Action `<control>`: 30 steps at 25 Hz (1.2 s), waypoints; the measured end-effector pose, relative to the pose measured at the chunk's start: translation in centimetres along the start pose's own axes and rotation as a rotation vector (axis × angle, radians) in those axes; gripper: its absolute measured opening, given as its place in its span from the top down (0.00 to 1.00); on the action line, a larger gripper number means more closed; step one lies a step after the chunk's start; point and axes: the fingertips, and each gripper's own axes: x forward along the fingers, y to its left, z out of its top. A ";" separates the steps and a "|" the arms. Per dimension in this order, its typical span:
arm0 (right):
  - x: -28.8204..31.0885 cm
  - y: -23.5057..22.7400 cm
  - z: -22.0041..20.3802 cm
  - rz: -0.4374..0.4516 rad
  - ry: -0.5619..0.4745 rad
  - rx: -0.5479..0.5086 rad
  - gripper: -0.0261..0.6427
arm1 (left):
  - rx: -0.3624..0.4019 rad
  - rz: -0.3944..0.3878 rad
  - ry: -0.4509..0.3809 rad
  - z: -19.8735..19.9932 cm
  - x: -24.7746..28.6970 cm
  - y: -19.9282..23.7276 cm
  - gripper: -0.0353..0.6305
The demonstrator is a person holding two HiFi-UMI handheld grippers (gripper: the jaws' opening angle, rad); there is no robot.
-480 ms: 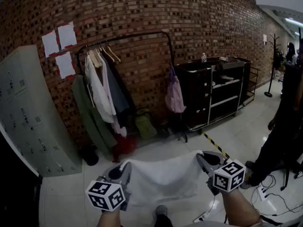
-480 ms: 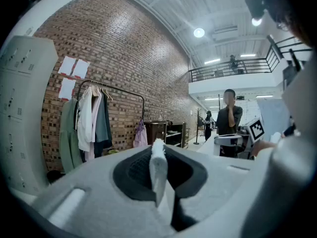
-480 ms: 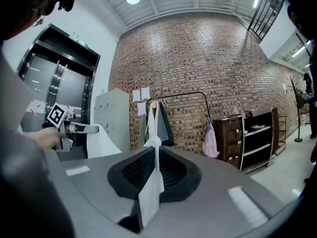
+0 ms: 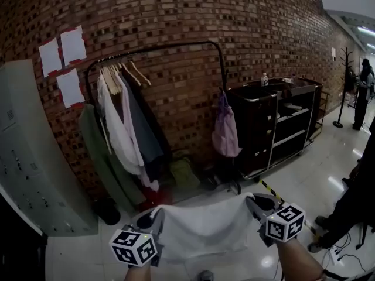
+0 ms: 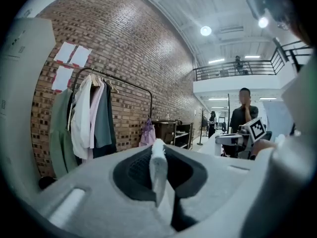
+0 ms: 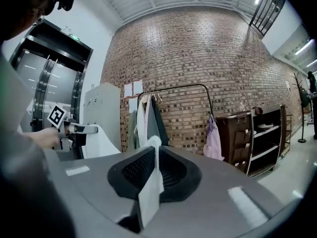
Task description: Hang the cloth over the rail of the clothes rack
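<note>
A curved wall of rough brown brick [image 4: 246, 22] filled the background, with a bank of flat grey metal lockers [image 4: 23, 174] against it at the left and glossy pale floor tiles [image 4: 310, 168] below. Between lockers and a boxy black shelved cart [image 4: 275, 122] stood the clothes rack [image 4: 158, 47], a thin black tube frame with rounded upper corners. Wooden hangers crowded the left end of its rail, carrying a white shirt [image 4: 117, 127], a grey-blue jacket and a green coat, while a limp lilac bag [image 4: 225, 134] hung at the right post. The rail's middle stretch was bare.

In the foreground, well short of the rack and above the floor, the white cloth [image 4: 202, 227] hung as a soft, slightly sagging rectangle stretched between two tools. The left tool [image 4: 147, 221] was clamped on the cloth's left upper corner, its ribbed dark pads pinching a thin folded edge. The right tool [image 4: 262, 206] gripped the right upper corner likewise, jaws closed onto the fabric. Each carried a cube of black-and-white square markers.
</note>
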 end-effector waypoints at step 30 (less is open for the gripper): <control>27.3 -15.7 10.4 -0.046 -0.090 -0.019 0.93 | 0.035 -0.016 -0.047 10.4 26.2 18.7 0.91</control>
